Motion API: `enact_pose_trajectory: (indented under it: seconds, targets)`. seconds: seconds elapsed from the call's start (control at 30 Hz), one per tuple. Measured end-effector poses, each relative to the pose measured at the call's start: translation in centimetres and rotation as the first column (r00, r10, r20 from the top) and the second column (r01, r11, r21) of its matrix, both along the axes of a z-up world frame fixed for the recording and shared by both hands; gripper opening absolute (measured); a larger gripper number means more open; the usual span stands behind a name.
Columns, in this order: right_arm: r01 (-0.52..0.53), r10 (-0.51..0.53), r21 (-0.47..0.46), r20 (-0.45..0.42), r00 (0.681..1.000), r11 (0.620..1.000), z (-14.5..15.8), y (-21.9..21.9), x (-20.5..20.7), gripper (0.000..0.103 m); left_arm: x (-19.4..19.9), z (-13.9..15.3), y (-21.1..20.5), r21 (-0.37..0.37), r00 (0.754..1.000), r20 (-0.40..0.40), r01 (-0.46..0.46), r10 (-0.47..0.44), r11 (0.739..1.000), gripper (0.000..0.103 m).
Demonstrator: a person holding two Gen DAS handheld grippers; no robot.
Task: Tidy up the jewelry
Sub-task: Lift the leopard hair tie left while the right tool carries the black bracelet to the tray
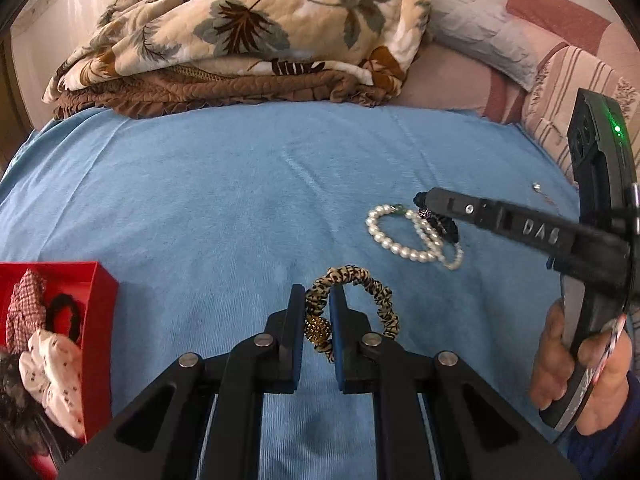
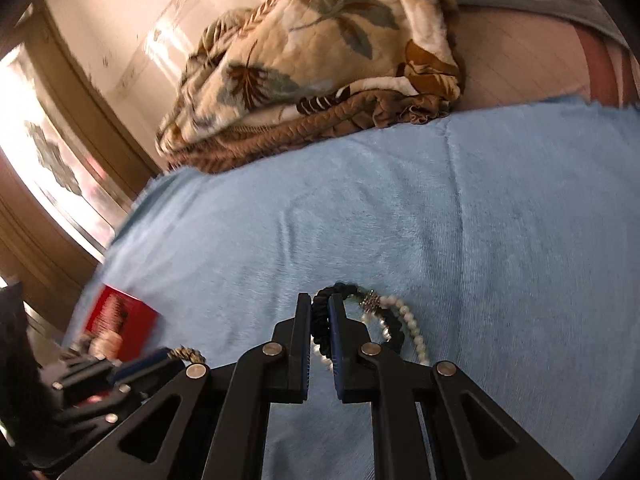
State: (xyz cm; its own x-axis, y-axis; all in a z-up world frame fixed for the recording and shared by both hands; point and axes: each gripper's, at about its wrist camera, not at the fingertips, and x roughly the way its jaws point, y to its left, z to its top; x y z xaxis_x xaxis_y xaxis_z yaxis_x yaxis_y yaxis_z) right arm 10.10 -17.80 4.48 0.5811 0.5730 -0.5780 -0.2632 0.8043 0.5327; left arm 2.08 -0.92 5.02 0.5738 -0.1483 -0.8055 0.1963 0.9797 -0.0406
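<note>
Your blue towel (image 1: 200, 200) lies plain under everything. The scrunchie (image 1: 372, 284) you hold wears tan-and-black leopard print with a gold bead; the bracelet (image 1: 400, 246) beside it is white pearls. Your box (image 1: 100, 304) is red, holding a red-checked scrunchie (image 1: 24, 304) and a white dotted one (image 1: 52, 364). The blanket (image 1: 248, 28) behind shows cream with brown and grey-green leaves.

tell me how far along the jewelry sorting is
Partly done: the red box already holds several scrunchies. In hand: the left gripper is shut on the leopard-print scrunchie, and the right gripper is shut on the dark scrunchie. Left: both need boxing, plus the pearl bracelet on the blue towel.
</note>
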Motion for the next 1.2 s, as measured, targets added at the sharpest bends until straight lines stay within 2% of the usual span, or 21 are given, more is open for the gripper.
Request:
enact_pose_trajectory:
  seconds: [0.2, 0.37, 0.63, 0.8, 0.97, 1.2]
  targets:
    - [0.032, -0.028, 0.149, -0.025, 0.999, 0.988, 1.2, -1.5, -2.5, 0.010, -2.8, 1.3, 0.7, -0.016, 1.000, 0.016, 0.010, -0.009, 1.000, 0.012]
    - [0.036, -0.032, 0.162, -0.029, 0.999, 0.986, 1.5, -0.8, -5.5, 0.010, -5.9, 2.2, 1.5, 0.020, 0.999, 0.048, 0.023, -0.024, 1.000, 0.012]
    - [0.037, -0.036, 0.033, -0.018, 0.999, 0.999, 0.8, 2.3, -10.7, 0.010, -9.8, 3.4, 4.8, 0.004, 0.998, 0.061, -0.021, 0.020, 1.000, 0.012]
    - [0.076, -0.076, -0.105, 0.006, 0.997, 0.991, 0.7, 4.2, -14.3, 0.010, -12.0, 4.0, 7.6, -0.012, 0.995, 0.068, -0.072, 0.073, 0.997, 0.012]
    - [0.114, -0.111, -0.227, 0.027, 0.993, 0.967, 1.0, 6.0, -17.9, 0.010, -14.0, 4.1, 9.4, -0.012, 0.990, 0.080, -0.116, 0.117, 0.993, 0.012]
    - [0.145, -0.126, -0.402, 0.073, 0.989, 0.904, 1.8, 8.6, -21.7, 0.010, -16.5, 4.7, 10.4, -0.004, 0.984, 0.117, -0.138, 0.137, 0.990, 0.012]
